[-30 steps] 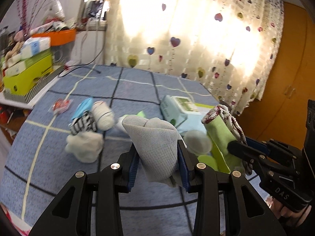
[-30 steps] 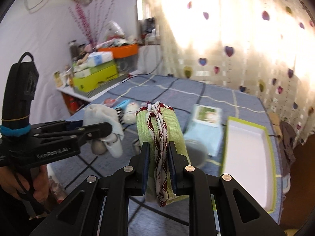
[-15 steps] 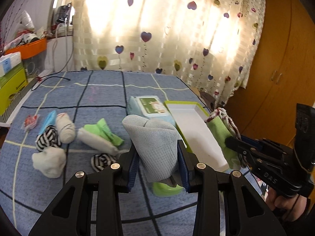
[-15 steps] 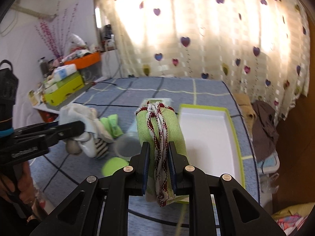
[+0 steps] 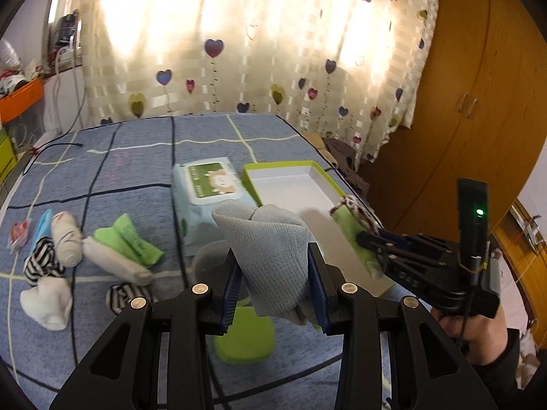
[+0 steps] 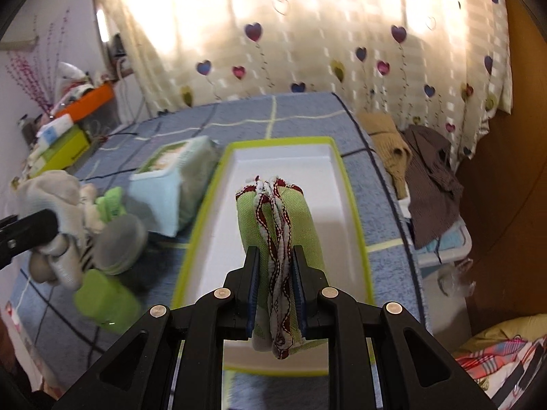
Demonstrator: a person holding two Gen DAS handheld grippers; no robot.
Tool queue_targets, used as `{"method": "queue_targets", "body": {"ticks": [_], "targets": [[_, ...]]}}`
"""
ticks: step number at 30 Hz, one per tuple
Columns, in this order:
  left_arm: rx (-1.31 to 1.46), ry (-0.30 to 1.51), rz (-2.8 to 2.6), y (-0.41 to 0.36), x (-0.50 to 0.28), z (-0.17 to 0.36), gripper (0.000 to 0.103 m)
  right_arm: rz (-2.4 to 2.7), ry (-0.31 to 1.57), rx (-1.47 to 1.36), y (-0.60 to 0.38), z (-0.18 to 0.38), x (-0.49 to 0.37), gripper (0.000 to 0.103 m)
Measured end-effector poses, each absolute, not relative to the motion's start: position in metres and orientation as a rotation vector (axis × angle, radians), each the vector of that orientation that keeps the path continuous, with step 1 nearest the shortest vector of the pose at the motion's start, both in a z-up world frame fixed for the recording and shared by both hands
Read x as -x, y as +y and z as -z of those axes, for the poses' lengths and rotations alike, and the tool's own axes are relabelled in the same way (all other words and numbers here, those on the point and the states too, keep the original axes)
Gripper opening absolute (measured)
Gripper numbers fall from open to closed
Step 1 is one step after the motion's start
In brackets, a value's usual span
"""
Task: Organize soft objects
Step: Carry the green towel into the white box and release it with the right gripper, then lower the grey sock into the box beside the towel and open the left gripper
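Note:
My left gripper (image 5: 275, 282) is shut on a rolled grey sock (image 5: 270, 249), held above the blue bedspread. My right gripper (image 6: 275, 283) is shut on a folded green cloth with red-and-white trim (image 6: 278, 218). That cloth hangs over the white tray with a lime rim (image 6: 355, 218). In the left wrist view the right gripper (image 5: 362, 239) and its green cloth (image 5: 352, 225) hover at the near right edge of the tray (image 5: 253, 177). Several rolled socks (image 5: 68, 239) lie on the bed at the left.
A wipes pack (image 5: 212, 181) lies left of the tray. A lime lid (image 5: 244, 335) and a clear round container (image 6: 119, 242) sit near the grey sock. Clothes (image 6: 427, 171) hang off the bed's right side. A cluttered shelf (image 6: 68, 126) stands at far left, a wooden wardrobe (image 5: 461, 102) at right.
Both grippers have swung right across the bed, from over the sock pile to the tray. The right one now holds its green cloth over the tray. Grips are unchanged.

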State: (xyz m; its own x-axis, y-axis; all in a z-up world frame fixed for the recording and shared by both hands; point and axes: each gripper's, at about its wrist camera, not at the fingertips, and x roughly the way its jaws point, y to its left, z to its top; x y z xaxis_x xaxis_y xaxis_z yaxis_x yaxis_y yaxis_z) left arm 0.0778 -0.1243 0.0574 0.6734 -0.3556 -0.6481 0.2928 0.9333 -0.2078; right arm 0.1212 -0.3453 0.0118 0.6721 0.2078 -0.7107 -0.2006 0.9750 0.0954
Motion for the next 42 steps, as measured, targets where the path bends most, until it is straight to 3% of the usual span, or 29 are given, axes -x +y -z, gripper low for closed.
{"method": "queue_targets", "body": {"ticks": [8,11,12,27,35,42], "targets": [[0.051,0.794,0.399,-0.156,-0.095,-0.049,0.038,-0.184,0.847,-0.028,-0.364,0.009,-0.145,0.022],[0.030,0.807,0.411,-0.168,-0.098,-0.047,0.038,-0.204,0.830,-0.058,-0.368,0.005,-0.143,0.042],[0.023,0.811,0.417,-0.172,-0.100,-0.046,0.038,-0.213,0.816,-0.065,-0.368,0.002,-0.140,0.044],[-0.073,0.973,0.514,-0.219,-0.119,-0.009,0.039,-0.208,0.746,-0.144,-0.398,-0.015,-0.108,0.046],[-0.091,0.978,0.539,-0.227,-0.123,-0.004,0.047,-0.213,0.755,-0.152,-0.399,-0.012,-0.107,0.047],[-0.092,0.971,0.513,-0.226,-0.125,-0.005,0.047,-0.196,0.751,-0.164,-0.405,-0.013,-0.099,0.048]]}}
